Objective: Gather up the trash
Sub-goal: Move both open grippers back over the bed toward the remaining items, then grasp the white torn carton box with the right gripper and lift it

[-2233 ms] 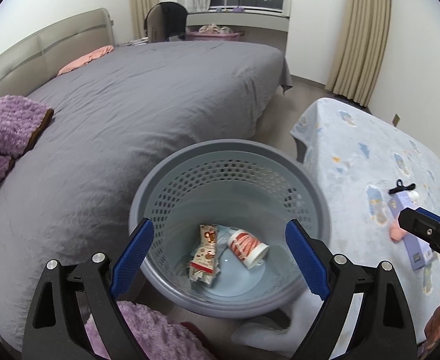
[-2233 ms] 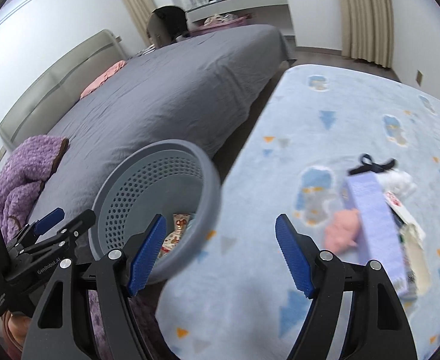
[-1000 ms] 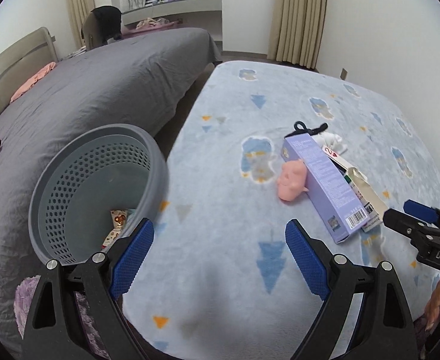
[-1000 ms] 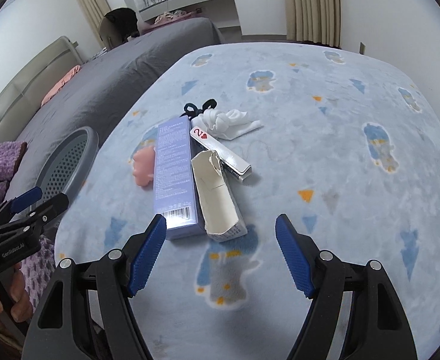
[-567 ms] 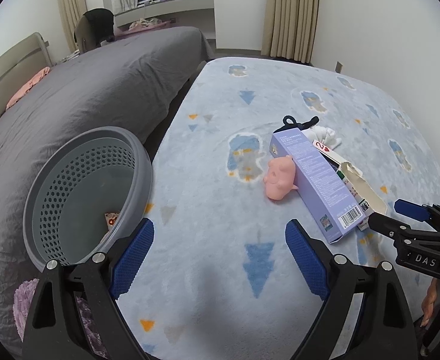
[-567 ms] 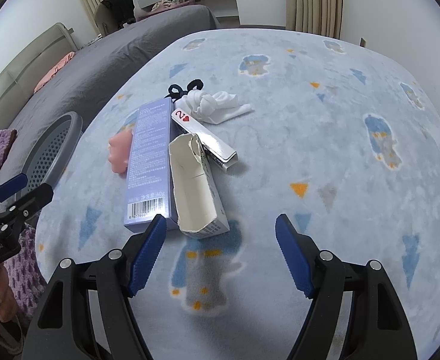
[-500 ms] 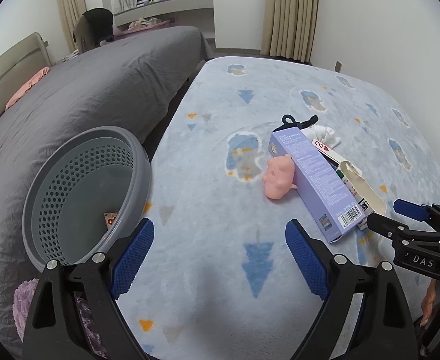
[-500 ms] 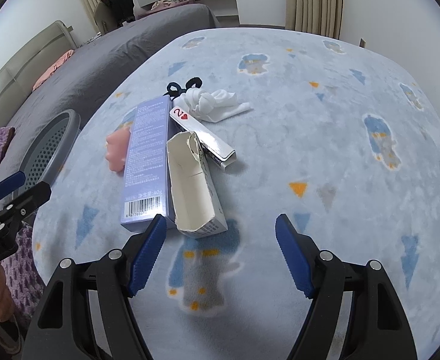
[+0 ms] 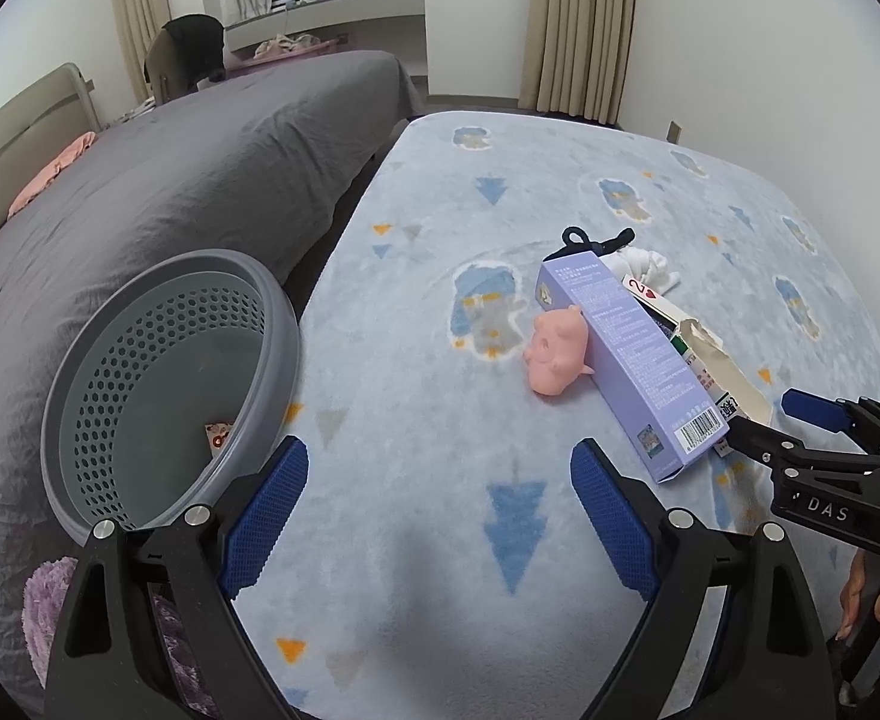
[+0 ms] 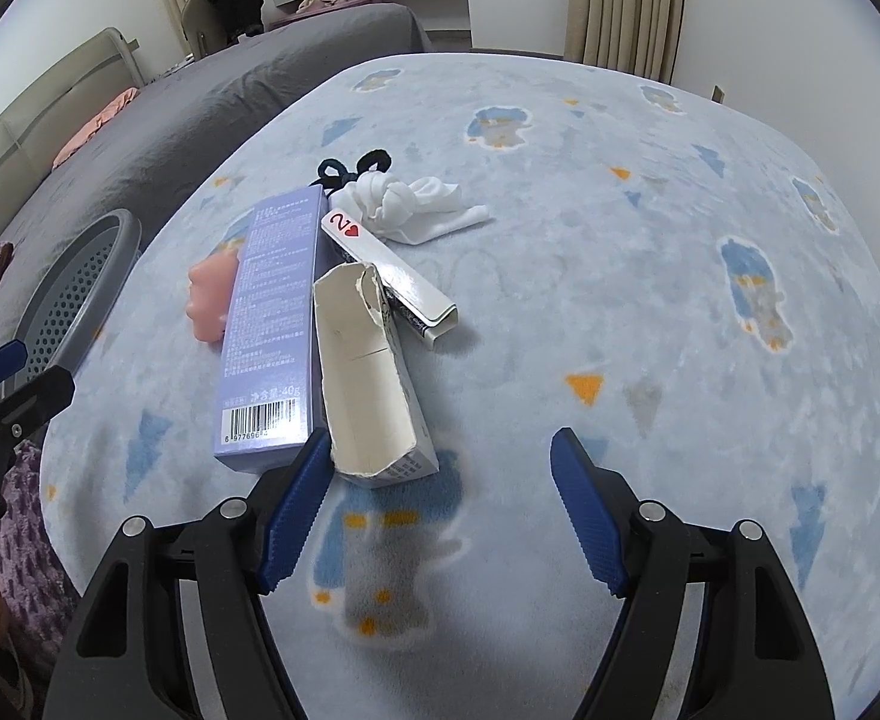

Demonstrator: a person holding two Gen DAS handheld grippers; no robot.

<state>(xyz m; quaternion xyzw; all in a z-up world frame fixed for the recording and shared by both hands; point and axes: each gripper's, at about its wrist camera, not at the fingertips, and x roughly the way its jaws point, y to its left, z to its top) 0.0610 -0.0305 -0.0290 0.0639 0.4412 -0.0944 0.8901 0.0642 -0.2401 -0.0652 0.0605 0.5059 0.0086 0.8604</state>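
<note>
my right claw (image 10: pixel 440 498) hangs over the light blue blanket (image 10: pixel 649 252) with its jaws spread wide and nothing gripped. its left pad (image 10: pixel 296 504) sits just beside the near end of the torn white carton (image 10: pixel 368 372), at the seam where the carton lies against the purple box (image 10: pixel 272 324); the carton's ragged open end is only partly between my pads, and neither pad presses on it. the purple box lies flat with its barcode end toward me. behind the carton a playing-card box (image 10: pixel 392 264) marked with a red two of hearts lies at an angle, its far end by a knotted white sock (image 10: pixel 410 204), and a black hair tie (image 10: pixel 350 171) lies just beyond the sock. a pink pig toy (image 10: pixel 209 300) rests against the far long side of the purple box.

my left claw (image 9: pixel 440 516) is also released, jaws wide, above bare blanket with nothing between the pads. to its left the grey perforated basket (image 9: pixel 158 384) stands at the blanket's edge, against the grey bed (image 9: pixel 188 180), and a bit of printed wrapper (image 9: pixel 221 435) shows at its bottom. in this view the purple box, the pig and the torn carton lie well to the right of my left claw, with the right claw's tips reaching in beside the box's barcode end.
</note>
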